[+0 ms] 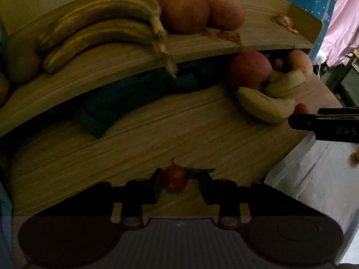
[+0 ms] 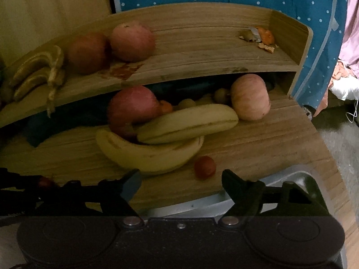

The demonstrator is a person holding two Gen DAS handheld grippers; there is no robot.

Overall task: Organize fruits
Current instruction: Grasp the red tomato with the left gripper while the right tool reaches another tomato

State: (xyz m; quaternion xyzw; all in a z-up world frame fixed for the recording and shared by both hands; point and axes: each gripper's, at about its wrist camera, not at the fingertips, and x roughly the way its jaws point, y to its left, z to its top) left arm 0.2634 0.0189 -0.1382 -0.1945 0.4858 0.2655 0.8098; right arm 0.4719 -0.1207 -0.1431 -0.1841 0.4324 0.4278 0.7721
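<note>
While the left gripper [image 1: 180,182] has its jaws clamped on a small red fruit [image 1: 174,180] just above the table [image 1: 157,134], the right gripper [image 2: 181,183] hangs with its jaws wide apart and empty. Relative to the wooden shelf [image 2: 202,65]: two brown-spotted bananas [image 1: 101,33] and two apples [image 1: 184,11] lie on its upper board, with peel scraps [image 2: 261,37] in its far right corner. Below the shelf's front edge two yellow bananas [image 2: 152,150] are stacked, one across the other, against a red apple [image 2: 132,107], with a paler apple [image 2: 250,97] under the shelf's right end. Another small red fruit [image 2: 204,167] sits just before those yellow bananas.
</note>
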